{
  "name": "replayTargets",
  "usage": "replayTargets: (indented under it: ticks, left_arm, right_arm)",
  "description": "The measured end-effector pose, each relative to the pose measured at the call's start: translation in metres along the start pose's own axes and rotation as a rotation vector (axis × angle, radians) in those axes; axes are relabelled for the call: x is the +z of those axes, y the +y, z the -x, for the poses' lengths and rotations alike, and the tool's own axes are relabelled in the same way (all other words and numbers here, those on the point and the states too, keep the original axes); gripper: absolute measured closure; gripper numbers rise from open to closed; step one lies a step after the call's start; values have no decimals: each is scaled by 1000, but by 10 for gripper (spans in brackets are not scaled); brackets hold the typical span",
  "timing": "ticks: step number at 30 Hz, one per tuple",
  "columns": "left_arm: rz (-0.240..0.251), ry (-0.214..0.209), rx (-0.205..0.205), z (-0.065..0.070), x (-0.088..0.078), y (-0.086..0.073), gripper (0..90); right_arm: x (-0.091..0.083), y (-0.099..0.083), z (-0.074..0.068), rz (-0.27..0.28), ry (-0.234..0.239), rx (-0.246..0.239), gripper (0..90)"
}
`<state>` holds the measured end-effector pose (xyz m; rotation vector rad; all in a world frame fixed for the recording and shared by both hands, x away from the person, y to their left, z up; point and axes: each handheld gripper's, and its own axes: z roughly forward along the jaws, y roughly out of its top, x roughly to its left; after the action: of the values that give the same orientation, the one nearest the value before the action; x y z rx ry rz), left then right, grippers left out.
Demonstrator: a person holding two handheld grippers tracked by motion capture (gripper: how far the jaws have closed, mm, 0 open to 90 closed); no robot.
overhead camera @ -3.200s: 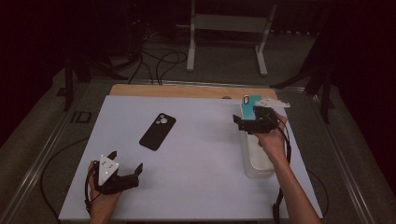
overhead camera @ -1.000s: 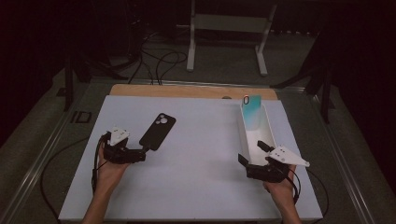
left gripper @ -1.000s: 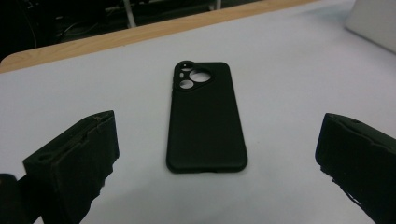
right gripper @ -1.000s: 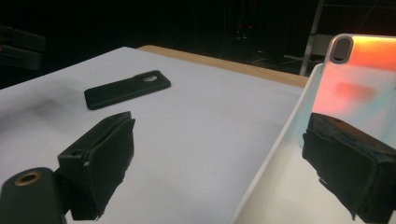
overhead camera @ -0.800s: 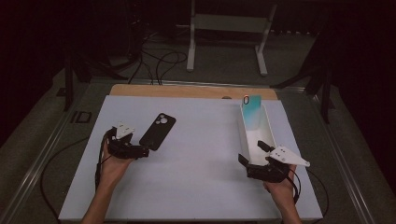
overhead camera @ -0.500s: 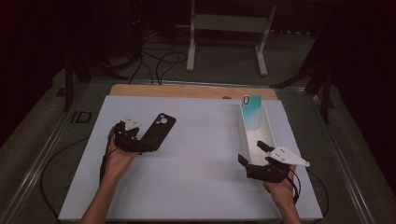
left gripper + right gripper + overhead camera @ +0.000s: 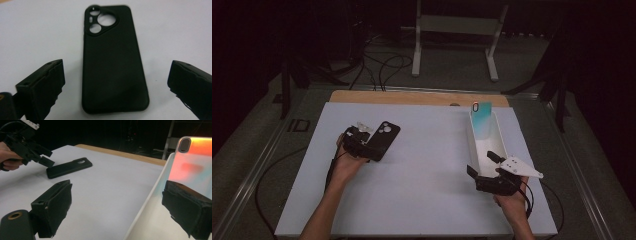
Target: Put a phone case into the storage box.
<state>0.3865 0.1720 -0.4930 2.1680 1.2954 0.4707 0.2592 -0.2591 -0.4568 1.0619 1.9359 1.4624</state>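
L tongs spread wide astride black phone case, flat on surface at 9 o'clock, not yet gripped | R tongs released by white tray, 3 o'clock | teal phone already binned; case pickup & transfer left

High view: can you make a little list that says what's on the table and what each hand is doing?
Table: white top
Black phone case: lies flat, camera cutouts at its far end
Left gripper: open, one of its fingers on each side of the case's near end, not touching
White tray: long, at the table's right
Teal phone case: leans in the tray's far end
Right gripper: open at the tray's near end
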Motion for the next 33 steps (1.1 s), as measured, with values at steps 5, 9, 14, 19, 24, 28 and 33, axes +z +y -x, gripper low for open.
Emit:
replayTargets:
  ticks: [5, 9, 14, 19, 24, 28, 33]
  left_arm:
    - [-48, -11, -23, -3, 13, 1, 27]
    - [-70, -13, -22, -1, 20, 3, 22]
    - [-106, -21, -48, -4, 29, 3, 24]
    - [-137, -20, -65, -6, 34, 1, 16]
    - [-149, -5, -46, -4, 36, 1, 15]
    - [-151, -5, -42, -3, 36, 1, 26]
    - [-154, -16, -22, -2, 33, 2, 102]
  right_arm:
    - [1, 0, 0, 0, 1, 3, 90]
    - [1, -1, 1, -2, 0, 7, 90]
    - [0, -1, 1, 0, 1, 10, 90]
    - [1, -3, 2, -4, -1, 15, 90]
    - [1, -3, 2, -4, 0, 17, 89]
    - [2, -3, 1, -4, 3, 10, 90]
    - [2, -2, -2, -6, 3, 8, 90]
